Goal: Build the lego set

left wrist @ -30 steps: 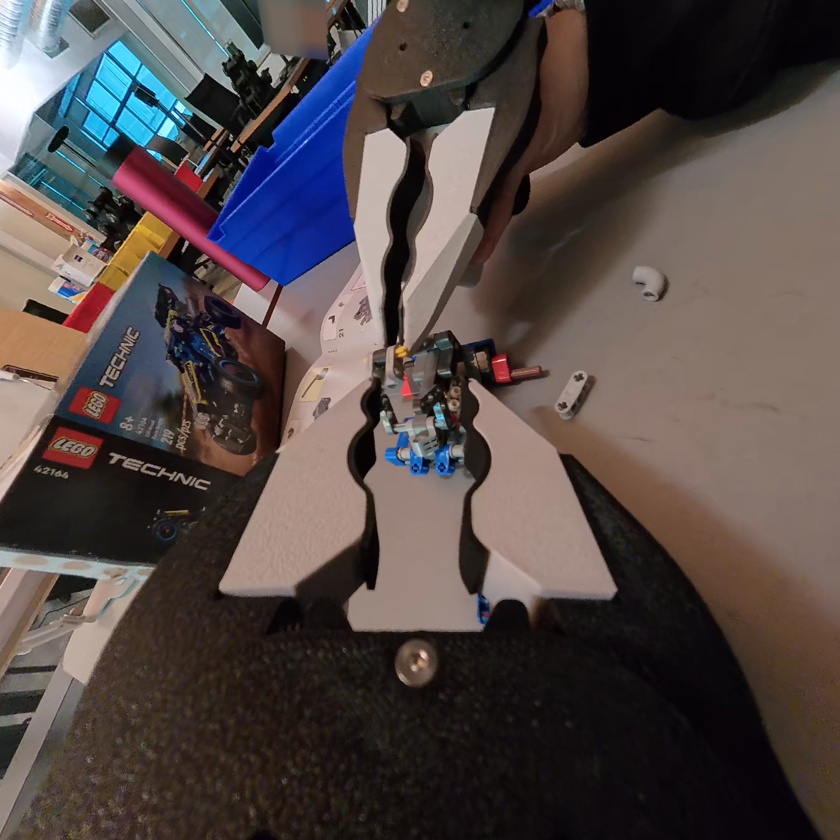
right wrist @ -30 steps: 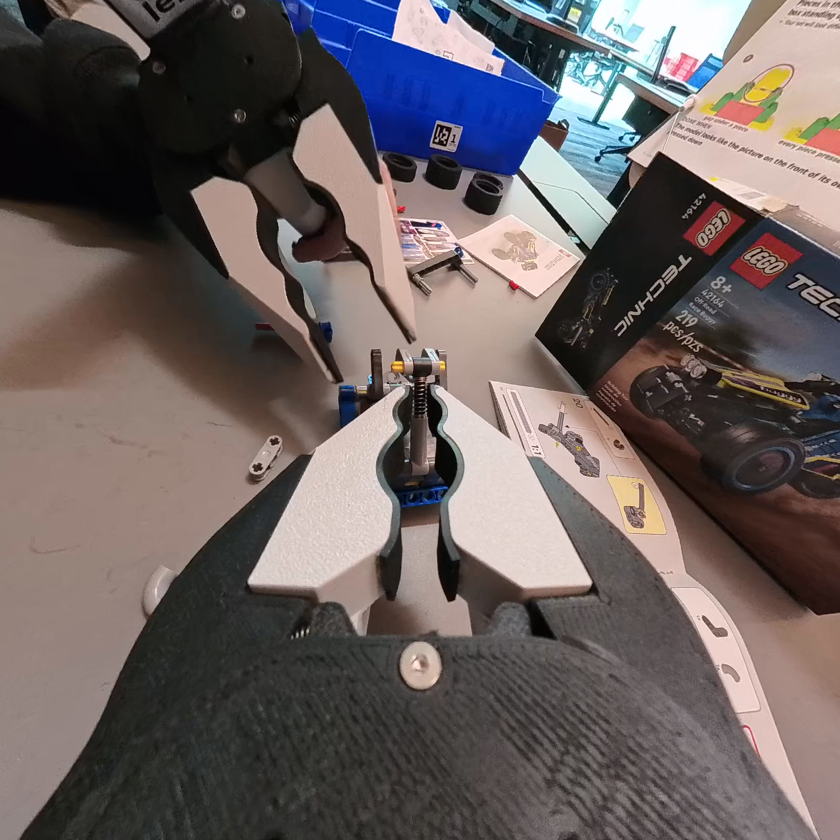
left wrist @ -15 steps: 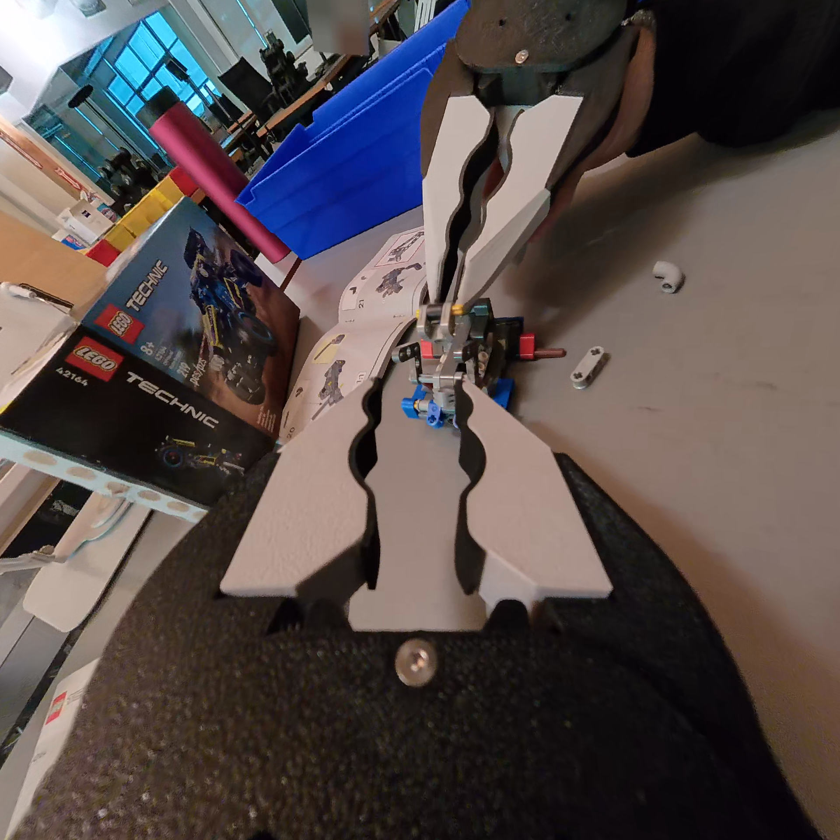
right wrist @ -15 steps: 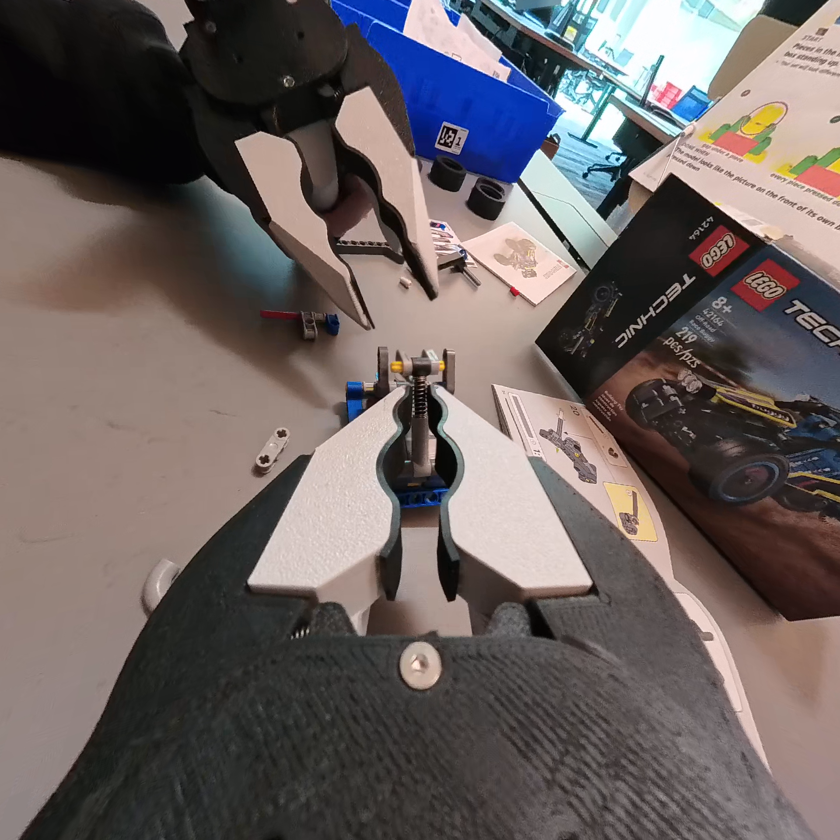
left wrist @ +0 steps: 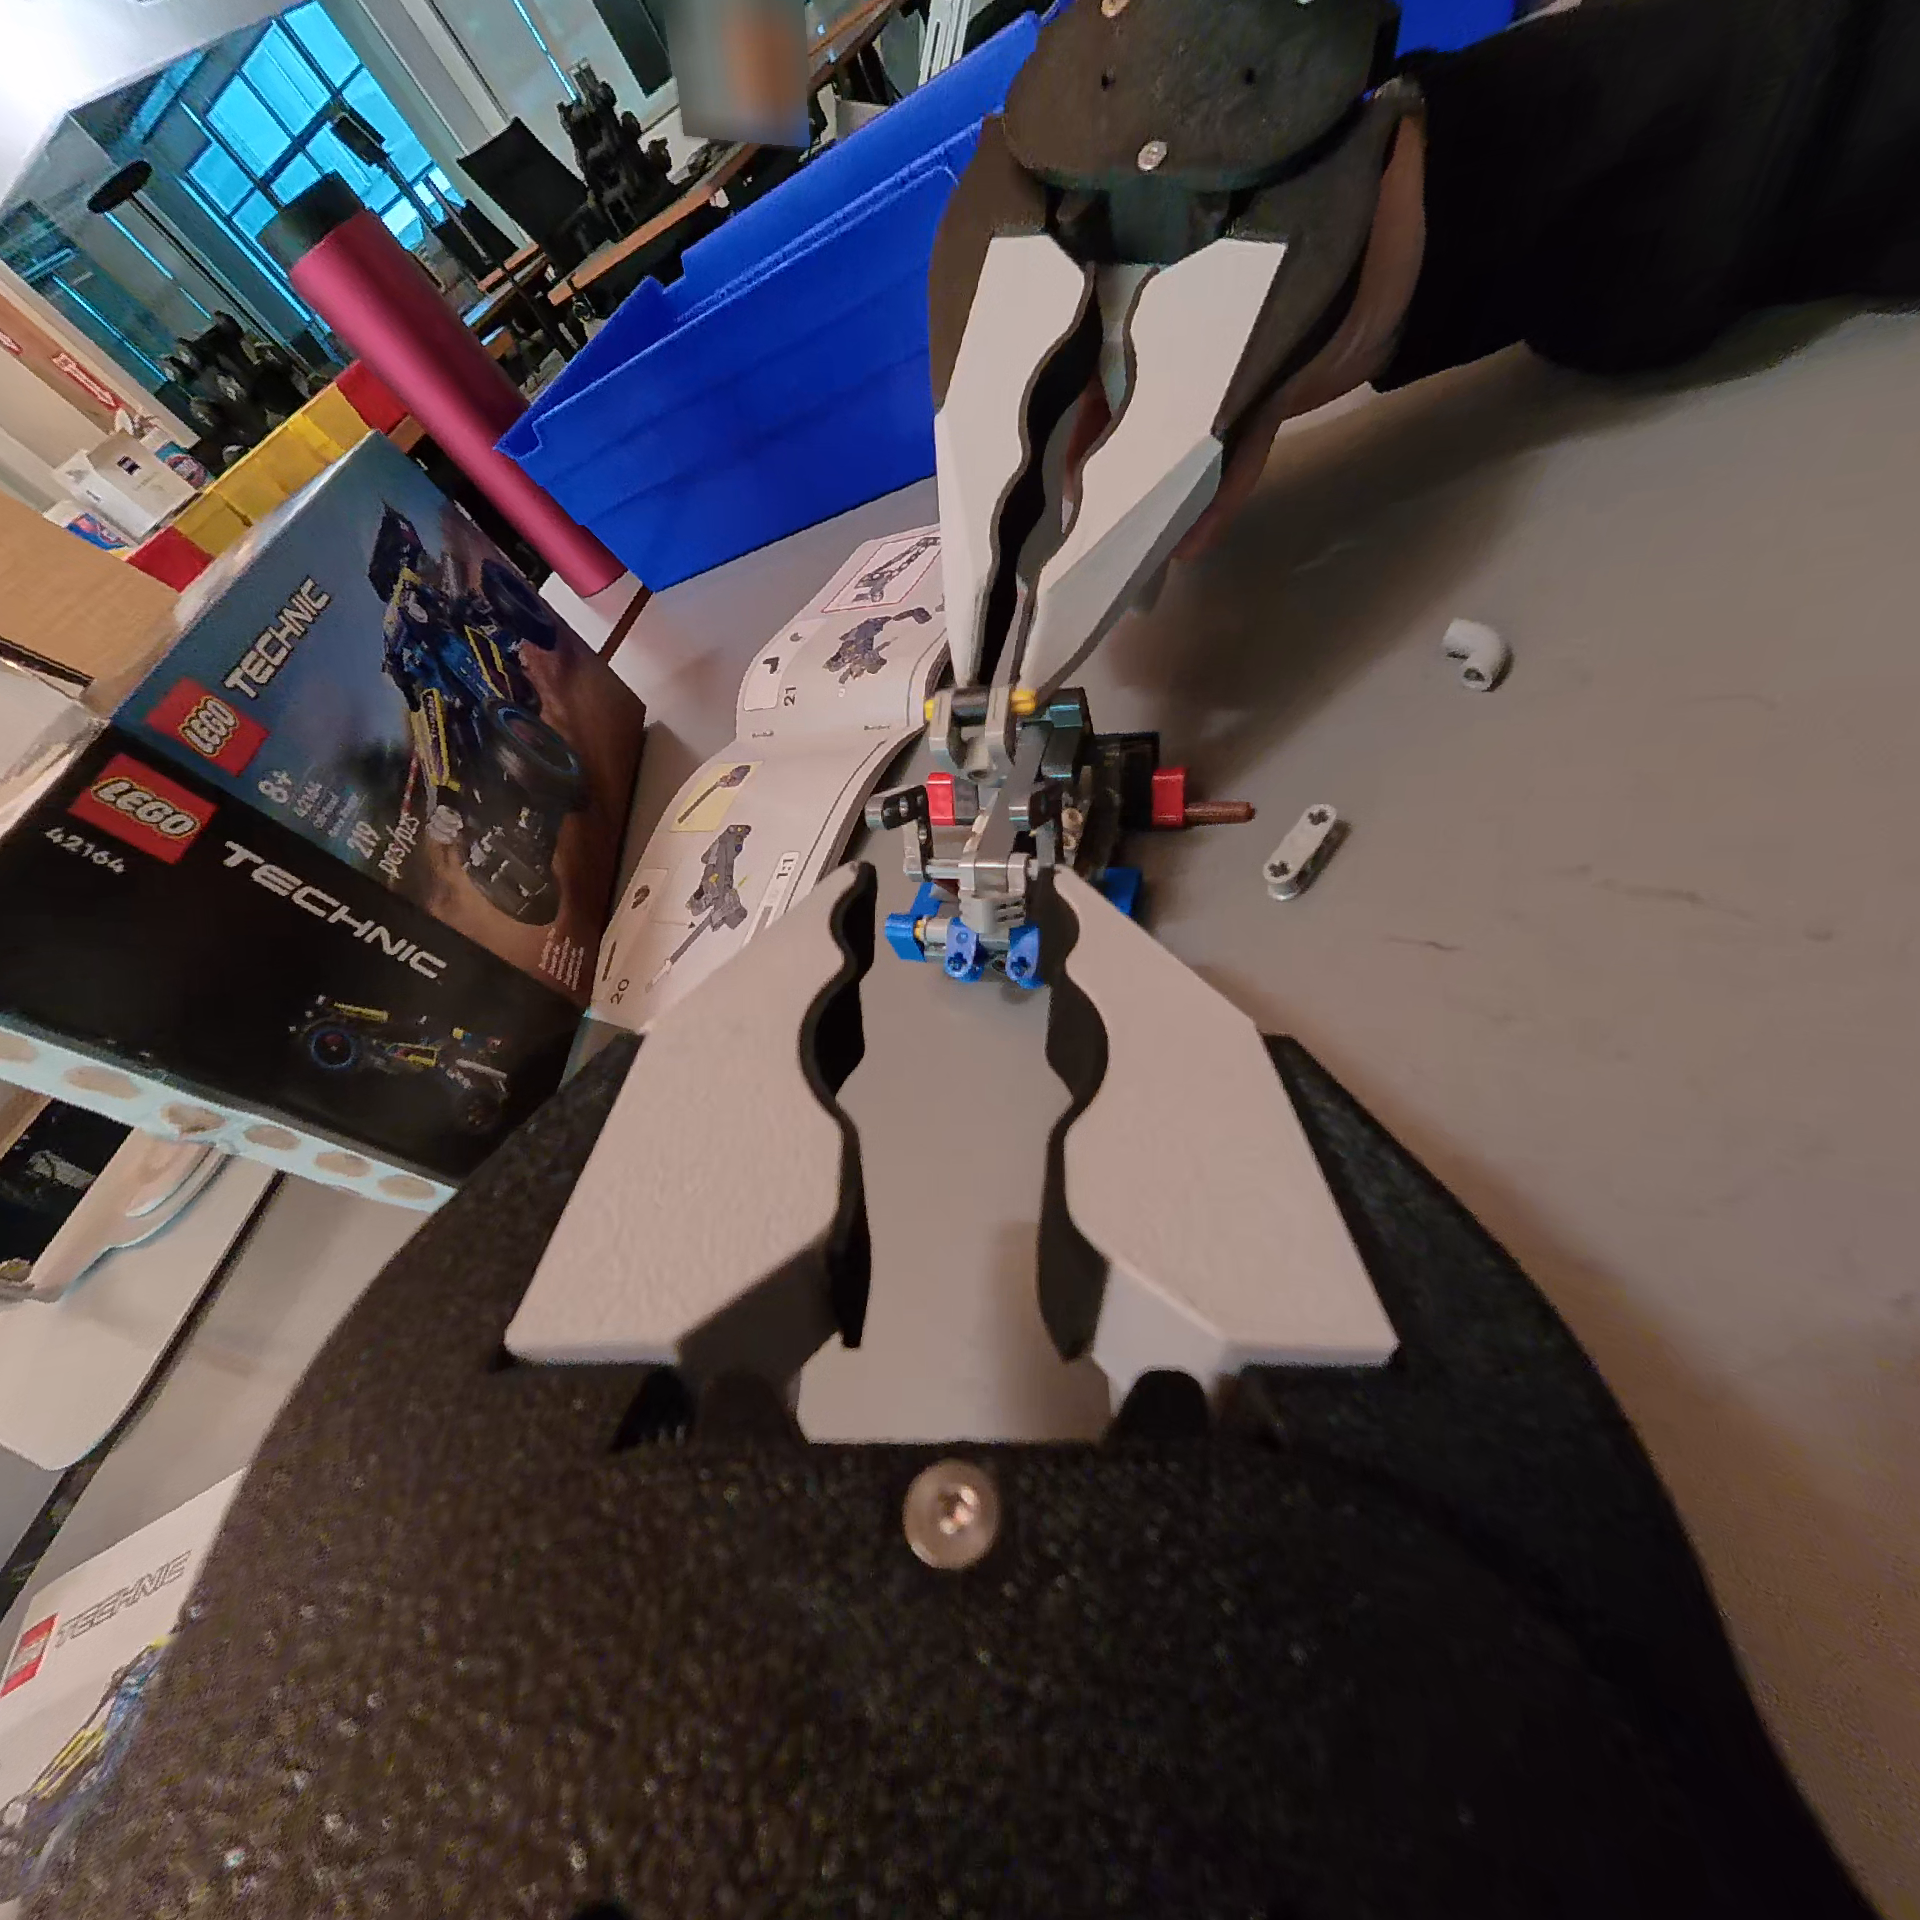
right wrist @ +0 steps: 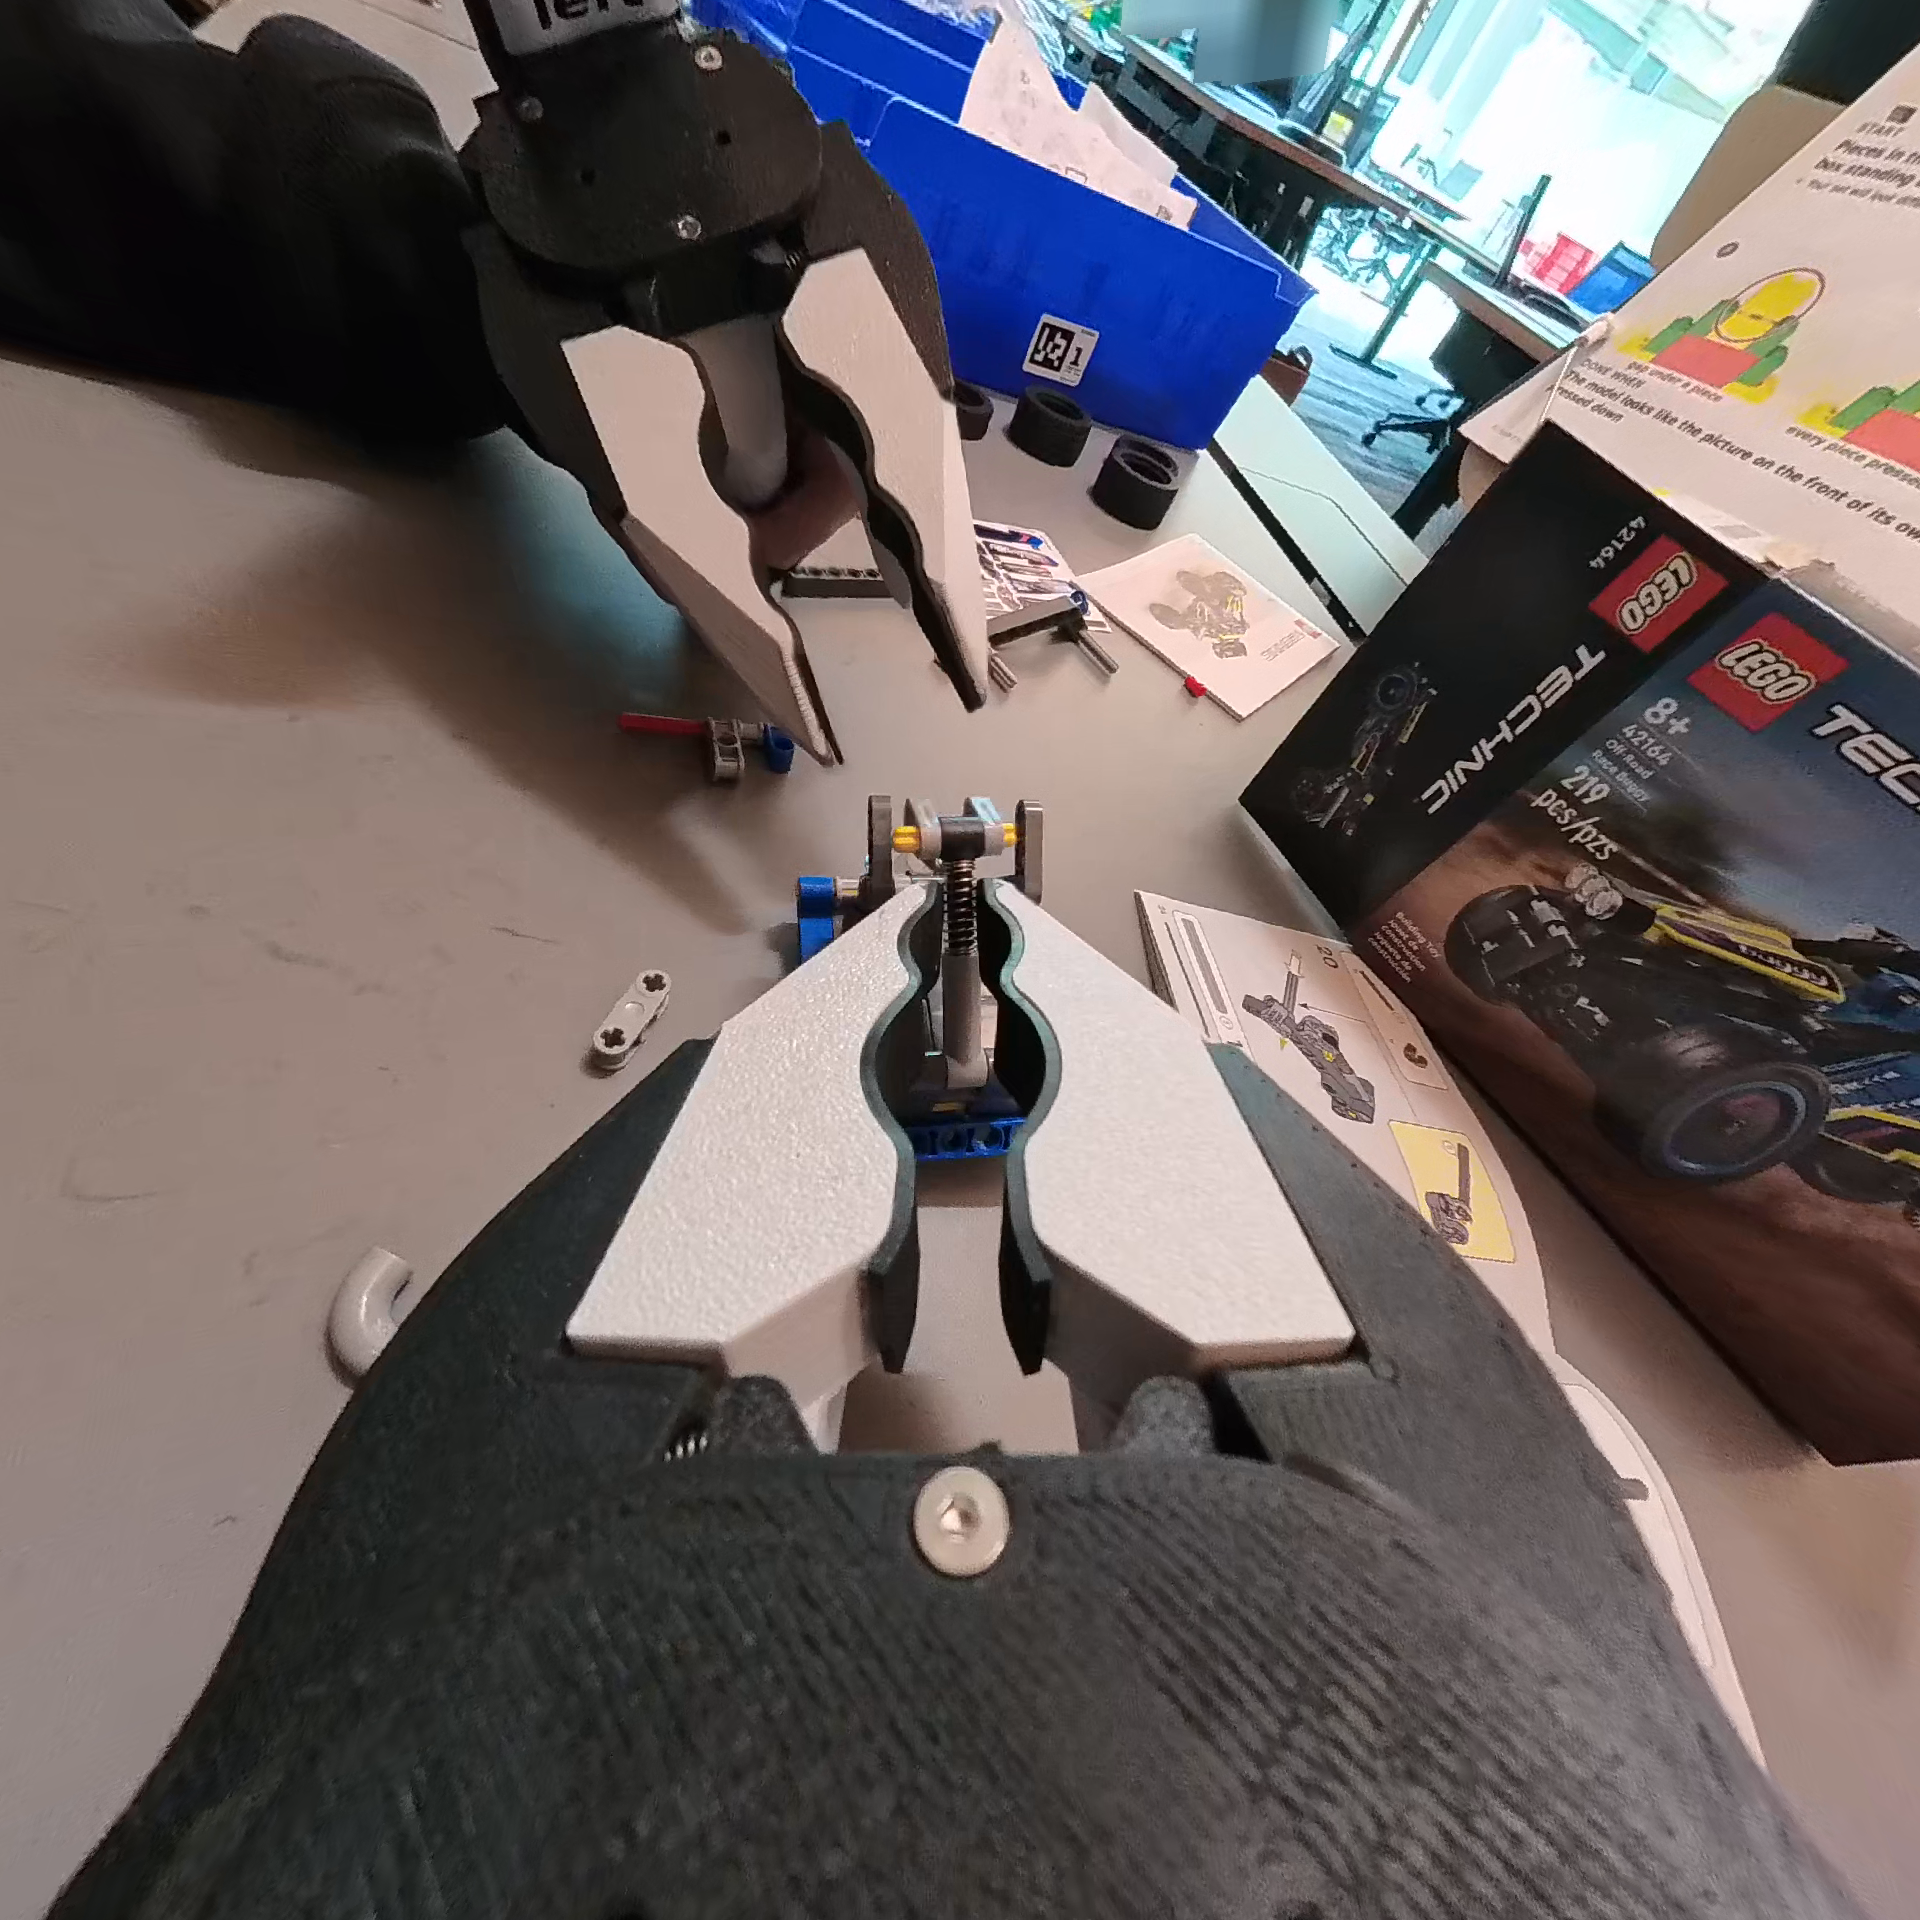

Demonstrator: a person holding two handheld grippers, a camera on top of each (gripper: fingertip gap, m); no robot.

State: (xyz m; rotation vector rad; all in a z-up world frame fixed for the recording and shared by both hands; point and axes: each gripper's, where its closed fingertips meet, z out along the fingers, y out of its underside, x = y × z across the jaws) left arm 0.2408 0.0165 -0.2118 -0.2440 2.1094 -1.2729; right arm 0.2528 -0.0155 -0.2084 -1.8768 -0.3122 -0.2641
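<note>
Left wrist view: the left gripper point(left wrist: 961, 883) is standing open with nothing between its fingers. The small grey-and-blue brick assembly point(left wrist: 987, 810) is sitting on the grey table point(left wrist: 1558, 1039) just beyond its tips. From the far side, the right gripper point(left wrist: 992, 681) is coming down onto the assembly's top. An open instruction booklet point(left wrist: 790, 790) and a toy box point(left wrist: 312, 831) are lying to the left, with a blue bin point(left wrist: 748, 364) beyond them.

Right wrist view: the right gripper point(right wrist: 961, 899) is pinching the assembly's point(right wrist: 956, 831) spring strut between closed fingers. The left gripper point(right wrist: 896, 722) is hovering apart, beside a red axle piece point(right wrist: 707, 732). Black tyres point(right wrist: 1132, 478) are waiting far off, in an office room.
</note>
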